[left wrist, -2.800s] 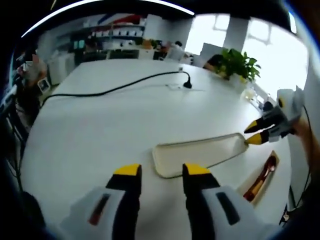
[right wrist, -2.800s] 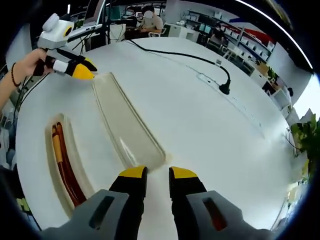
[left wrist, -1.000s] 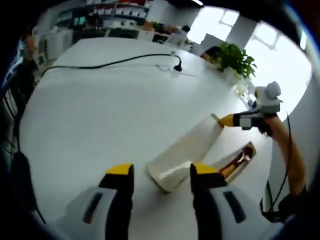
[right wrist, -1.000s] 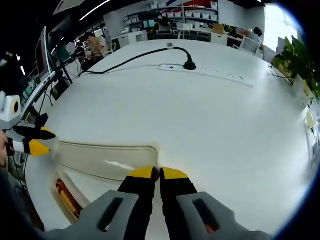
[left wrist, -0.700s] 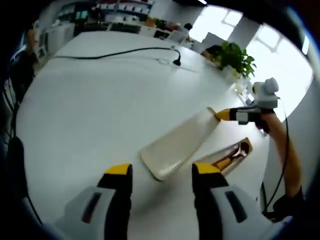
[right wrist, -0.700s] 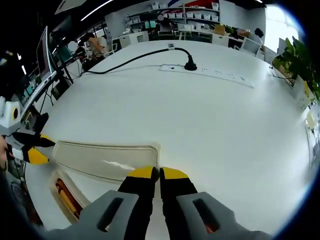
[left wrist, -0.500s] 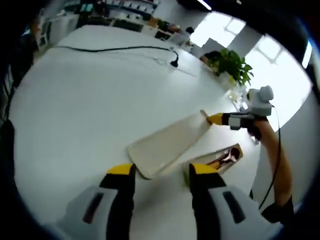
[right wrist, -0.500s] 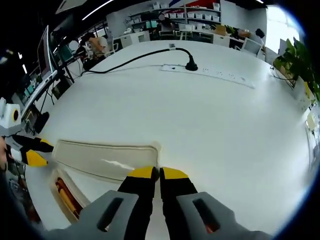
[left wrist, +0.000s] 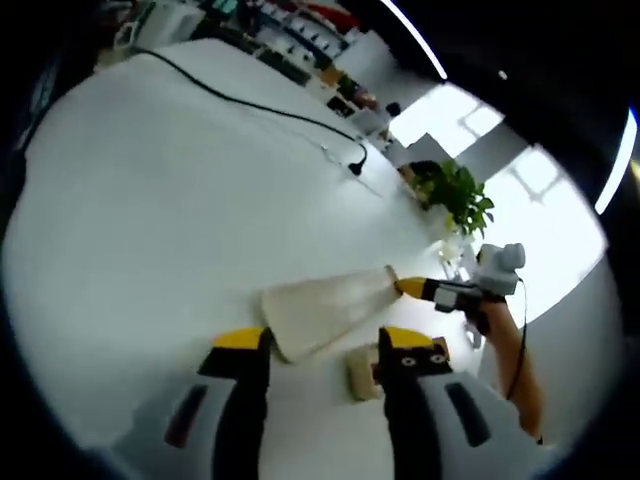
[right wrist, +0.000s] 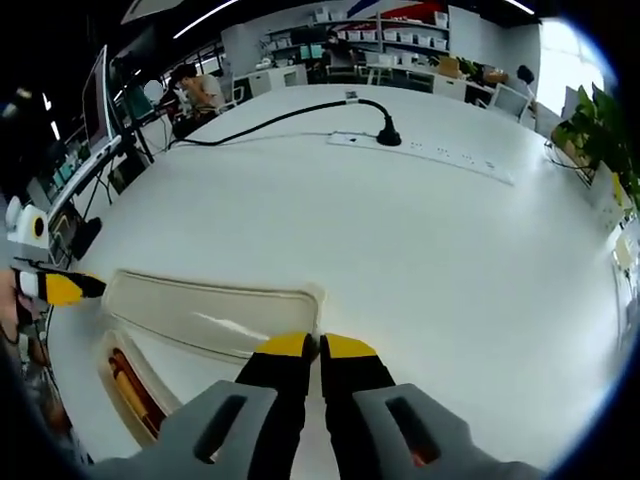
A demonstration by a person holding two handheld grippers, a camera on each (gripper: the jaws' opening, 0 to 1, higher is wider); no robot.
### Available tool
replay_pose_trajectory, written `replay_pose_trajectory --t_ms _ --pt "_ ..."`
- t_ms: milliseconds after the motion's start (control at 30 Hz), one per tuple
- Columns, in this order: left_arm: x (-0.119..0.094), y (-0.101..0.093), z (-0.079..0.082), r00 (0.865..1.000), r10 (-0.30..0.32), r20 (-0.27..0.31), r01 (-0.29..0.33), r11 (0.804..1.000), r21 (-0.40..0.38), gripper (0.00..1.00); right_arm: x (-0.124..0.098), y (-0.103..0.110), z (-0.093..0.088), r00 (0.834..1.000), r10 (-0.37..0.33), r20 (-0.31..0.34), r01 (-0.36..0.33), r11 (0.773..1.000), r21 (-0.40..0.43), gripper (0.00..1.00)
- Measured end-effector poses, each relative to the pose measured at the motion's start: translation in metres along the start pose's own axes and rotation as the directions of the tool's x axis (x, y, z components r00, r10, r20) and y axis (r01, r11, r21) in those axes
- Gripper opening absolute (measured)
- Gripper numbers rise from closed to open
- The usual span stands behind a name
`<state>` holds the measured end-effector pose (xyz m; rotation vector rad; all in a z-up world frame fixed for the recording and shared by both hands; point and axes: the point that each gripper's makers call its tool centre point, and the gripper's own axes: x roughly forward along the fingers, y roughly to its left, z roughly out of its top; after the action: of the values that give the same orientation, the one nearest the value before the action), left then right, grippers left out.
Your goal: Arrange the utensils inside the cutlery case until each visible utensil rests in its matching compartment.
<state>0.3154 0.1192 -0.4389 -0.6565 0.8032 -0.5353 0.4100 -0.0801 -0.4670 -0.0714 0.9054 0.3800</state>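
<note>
Grey left gripper (left wrist: 315,345), yellow-tipped black jaws (red slot markings), matching right gripper (right wrist: 318,347)

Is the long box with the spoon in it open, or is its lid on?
Open. The lid is off, pinched by the right tool, and the case beside it shows brown utensils lying uncovered inside.

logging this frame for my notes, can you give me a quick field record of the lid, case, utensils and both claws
lid: translucent beige oblong plastic lid, lifted at one end above the white table
case: beige oblong cutlery case base, beside the lid
utensils: reddish-brown and orange handles lying in the base; types unclear
right claw: shut on the lid's end
left claw: open, near the lid's other end, not gripping
other: black power cable, white power strip, green potted plant
</note>
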Motion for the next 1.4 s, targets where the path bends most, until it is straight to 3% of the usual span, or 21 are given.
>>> replay_pose_trajectory --t_ms 67,133,233,367,567,667,767,900,1000,1100,1267,1333,1400 --pt "-0.002 -0.004 0.011 0.998 -0.016 0.058 0.016 1.000 -0.007 0.45 0.000 0.000 0.000 1.000 -0.007 -0.007 0.007 1.000 -0.013 0.02" --pt "-0.005 -0.015 0.016 0.996 -0.061 0.069 0.062 0.998 -0.013 0.41 0.000 0.000 0.000 1.000 -0.011 -0.010 0.011 1.000 -0.023 0.03" --pt "-0.006 -0.015 0.023 0.995 -0.065 0.074 0.067 0.997 -0.030 0.38 -0.003 0.000 -0.004 1.000 0.006 -0.005 -0.006 1.000 -0.017 0.03" --pt "-0.001 -0.013 0.029 0.994 -0.069 0.079 0.072 0.997 -0.036 0.16 -0.004 0.003 -0.006 1.000 0.020 0.001 -0.020 1.000 -0.011 0.03" --pt "0.011 -0.022 0.028 0.995 -0.093 0.046 0.095 0.994 -0.048 0.16 -0.004 0.003 -0.007 0.999 0.039 0.003 -0.039 0.999 -0.023 0.03" --pt "0.015 -0.031 0.027 0.990 -0.133 0.044 0.135 0.990 -0.046 0.14 -0.005 0.003 -0.007 0.999 0.044 0.007 -0.044 0.999 -0.024 0.03" --pt "0.016 -0.026 0.030 0.996 -0.076 0.054 0.076 0.997 0.006 0.16 -0.008 0.007 -0.014 0.999 0.052 0.013 -0.052 0.998 -0.031 0.03" --pt "0.015 -0.028 0.029 0.995 -0.082 0.057 0.084 0.996 -0.034 0.15 -0.008 0.008 -0.015 0.998 0.059 0.012 -0.058 0.997 -0.042 0.03" --pt "0.015 -0.032 0.035 0.985 -0.131 0.109 0.130 0.991 0.013 0.12 -0.009 0.008 -0.015 0.997 0.071 0.025 -0.069 0.995 -0.067 0.04" --pt "0.013 -0.038 0.036 0.973 -0.176 0.146 0.187 0.980 -0.062 0.08 -0.010 0.007 -0.017 0.995 0.090 0.045 -0.087 0.995 -0.056 0.04" --pt "0.015 -0.038 0.027 0.977 -0.170 0.128 0.170 0.985 0.014 0.05 -0.014 0.004 -0.014 0.989 0.129 0.071 -0.120 0.984 -0.129 0.05" --pt "0.015 -0.045 0.026 0.972 -0.198 0.123 0.196 0.980 0.028 0.04 -0.016 -0.004 -0.016 0.994 0.106 0.035 -0.098 0.977 -0.190 0.09" --pt "0.016 -0.048 0.025 0.974 -0.191 0.119 0.181 0.979 0.089 0.04 -0.020 -0.014 -0.016 0.998 0.063 0.019 -0.057 0.969 -0.241 0.13"
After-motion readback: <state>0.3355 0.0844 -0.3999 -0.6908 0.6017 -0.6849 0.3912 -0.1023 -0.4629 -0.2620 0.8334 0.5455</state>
